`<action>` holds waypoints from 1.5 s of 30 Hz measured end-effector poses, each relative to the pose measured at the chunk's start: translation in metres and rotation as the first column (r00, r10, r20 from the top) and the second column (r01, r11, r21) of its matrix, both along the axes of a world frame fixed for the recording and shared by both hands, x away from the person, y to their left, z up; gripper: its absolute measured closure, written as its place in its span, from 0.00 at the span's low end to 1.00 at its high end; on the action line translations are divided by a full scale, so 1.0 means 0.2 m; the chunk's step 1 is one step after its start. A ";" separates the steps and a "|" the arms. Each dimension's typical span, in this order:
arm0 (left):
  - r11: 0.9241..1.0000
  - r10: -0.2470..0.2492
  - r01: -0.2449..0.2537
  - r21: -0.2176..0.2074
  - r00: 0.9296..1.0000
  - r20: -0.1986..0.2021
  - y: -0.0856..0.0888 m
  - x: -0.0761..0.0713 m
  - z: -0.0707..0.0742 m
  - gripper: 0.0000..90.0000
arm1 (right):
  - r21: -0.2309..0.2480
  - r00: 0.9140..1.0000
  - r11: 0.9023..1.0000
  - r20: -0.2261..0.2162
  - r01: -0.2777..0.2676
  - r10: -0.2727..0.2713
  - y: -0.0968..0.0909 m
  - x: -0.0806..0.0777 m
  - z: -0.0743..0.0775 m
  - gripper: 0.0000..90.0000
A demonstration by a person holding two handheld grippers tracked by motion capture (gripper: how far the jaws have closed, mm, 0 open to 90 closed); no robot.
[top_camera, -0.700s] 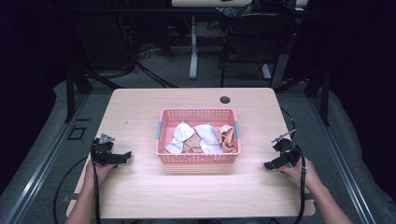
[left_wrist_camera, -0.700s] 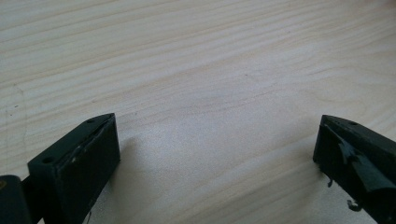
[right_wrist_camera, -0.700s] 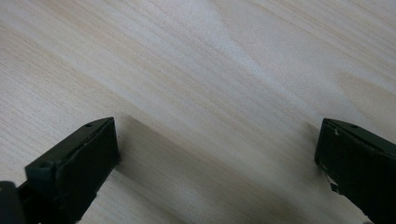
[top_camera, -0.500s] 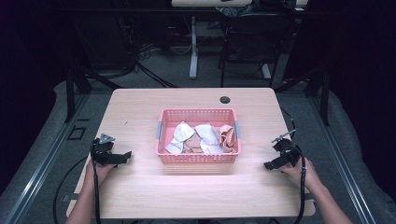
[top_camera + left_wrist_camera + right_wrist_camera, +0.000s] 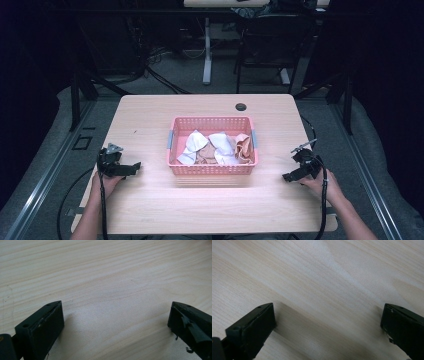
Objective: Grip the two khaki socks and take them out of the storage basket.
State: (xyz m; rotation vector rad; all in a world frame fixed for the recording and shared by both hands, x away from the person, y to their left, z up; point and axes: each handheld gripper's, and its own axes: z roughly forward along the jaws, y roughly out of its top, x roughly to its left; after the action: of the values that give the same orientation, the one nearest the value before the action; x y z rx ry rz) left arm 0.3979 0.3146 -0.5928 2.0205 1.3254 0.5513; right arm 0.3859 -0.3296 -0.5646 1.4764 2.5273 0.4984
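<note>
On the left side of the table (image 5: 150,210), the left gripper (image 5: 131,169) rests low over bare wood, jaws spread wide and empty. At centre sits the pink basket (image 5: 212,170) holding crumpled white and tan cloths (image 5: 215,147). Well apart on the right, the right gripper (image 5: 290,176) is equally wide and empty. Probably the cloths come next; reaching in from above, clear of the rim, would suit best.

No readable text, label, brand, number or sign appears anywhere: not on the pink basket (image 5: 212,169), the wooden bench (image 5: 150,120), or either tongs
</note>
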 end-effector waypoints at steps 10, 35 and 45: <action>1.000 -0.005 0.005 0.002 1.000 0.000 0.00 0.00 0.00 0.00 | -0.021 1.000 0.999 0.004 -0.023 0.023 0.02 0.01 0.05 0.00; 1.000 -0.006 0.006 0.003 1.000 0.000 0.00 0.00 0.00 0.00 | -0.001 0.992 0.993 0.054 -0.116 0.116 0.18 -0.05 0.32 0.00; 1.000 -0.006 0.006 0.003 1.000 -0.001 0.00 0.00 0.00 0.00 | 0.012 0.984 0.986 0.070 -0.163 0.162 0.30 -0.05 0.44 0.00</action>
State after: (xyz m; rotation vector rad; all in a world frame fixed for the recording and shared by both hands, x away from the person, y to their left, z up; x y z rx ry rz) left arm 0.3981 0.3146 -0.5926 2.0268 1.3195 0.5504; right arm 0.3766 -0.2696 -0.4767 1.2410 2.6082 0.5865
